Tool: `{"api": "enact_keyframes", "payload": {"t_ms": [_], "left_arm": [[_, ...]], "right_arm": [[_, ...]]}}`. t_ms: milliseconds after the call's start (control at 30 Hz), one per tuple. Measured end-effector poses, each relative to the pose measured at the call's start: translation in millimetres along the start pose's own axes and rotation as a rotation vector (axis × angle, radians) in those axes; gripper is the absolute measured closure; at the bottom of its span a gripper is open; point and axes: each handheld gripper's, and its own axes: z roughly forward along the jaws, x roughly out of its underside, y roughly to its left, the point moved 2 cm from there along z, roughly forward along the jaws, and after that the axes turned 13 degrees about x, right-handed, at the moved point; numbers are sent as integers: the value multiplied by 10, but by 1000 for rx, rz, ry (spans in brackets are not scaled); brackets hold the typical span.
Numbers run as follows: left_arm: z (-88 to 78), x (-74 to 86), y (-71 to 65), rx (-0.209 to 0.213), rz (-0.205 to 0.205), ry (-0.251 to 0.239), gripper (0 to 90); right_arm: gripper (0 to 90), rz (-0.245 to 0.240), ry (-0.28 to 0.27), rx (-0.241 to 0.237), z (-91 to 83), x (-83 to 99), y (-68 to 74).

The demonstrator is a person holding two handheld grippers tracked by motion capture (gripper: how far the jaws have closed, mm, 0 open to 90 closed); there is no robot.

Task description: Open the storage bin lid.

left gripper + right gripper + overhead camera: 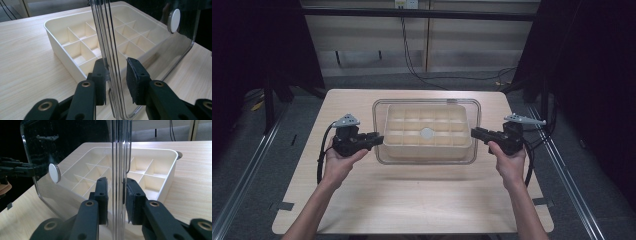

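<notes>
A cream tray (412,125) divided into several compartments sits mid-table. Over it hangs a clear lid (427,102) with a white round knob (427,133) at its centre. My left gripper (379,138) is shut on the lid's left edge, and my right gripper (474,132) is shut on its right edge. In the left gripper view the lid (155,47) runs edge-on between the jaws of the left gripper (116,72), with the tray (53,37) and knob (174,21) beyond. In the right gripper view the right gripper (116,191) pinches the lid (75,150), beside the knob (54,173) and tray (172,170).
The light wooden table (412,200) has bare room in front of the tray and at both sides. Black cables (422,75) trail over the grey floor behind the table. Metal rails (242,185) run along the floor on either side.
</notes>
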Motion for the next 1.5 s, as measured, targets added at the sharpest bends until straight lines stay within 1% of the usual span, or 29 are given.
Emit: {"api": "enact_keyframes", "payload": {"t_ms": [167, 300, 367, 433, 533, 667, 700, 733, 800, 833, 967, 1000, 1100, 1133, 1233, 1367, 1433, 1467, 1500], "left_arm": [[-9, 41, -34, 5, -5, 3, 701], [-18, 73, -68, 10, 8, 14, 704], [-24, 91, -84, 17, 2, 11, 704], [-29, 106, -88, 10, 5, 14, 704], [-45, 128, -104, 12, 3, 16, 703], [-73, 156, -118, 19, -8, 15, 705], [-81, 169, -121, 27, -20, 12, 705], [-90, 186, -123, 18, -30, 16, 710], [-92, 197, -127, 13, -32, 19, 709], [-92, 209, -133, 16, -34, 19, 709], [-117, 250, -167, 26, -22, 23, 712], [-134, 260, -190, 29, -16, 23, 712], [-154, 278, -226, 32, -18, 17, 713], [-162, 287, -237, 31, -10, 18, 713], [-178, 320, -275, 31, -11, 20, 713], [-189, 347, -304, 29, -3, 29, 713], [-177, 372, -298, 34, -10, 33, 717], [-158, 410, -291, 33, -20, 42, 717], [-158, 410, -291, 33, -20, 42, 715]], "right_arm": [[746, 6, 8, -14, -38, 35, 0], [745, -5, 14, -9, -73, 42, 16], [745, -3, 17, -5, -93, 40, 22], [745, -9, 19, -8, -108, 48, 31], [745, -13, 27, -10, -124, 72, 53], [746, -9, 33, -18, -137, 98, 68], [746, -11, 38, -18, -143, 107, 72], [749, -14, 40, -27, -149, 120, 87], [749, -16, 40, -27, -151, 124, 93], [749, -20, 38, -20, -154, 129, 106], [749, -10, 43, -30, -173, 146, 111], [749, 3, 45, -42, -184, 160, 107], [748, 2, 51, -44, -201, 190, 115], [748, 2, 51, -44, -201, 190, 115], [748, 1, 51, -46, -223, 218, 123], [746, -6, 70, -44, -256, 282, 148], [745, -18, 71, -34, -274, 341, 160], [745, -19, 76, -30, -278, 360, 166], [745, -19, 76, -30, -278, 360, 166]]}}
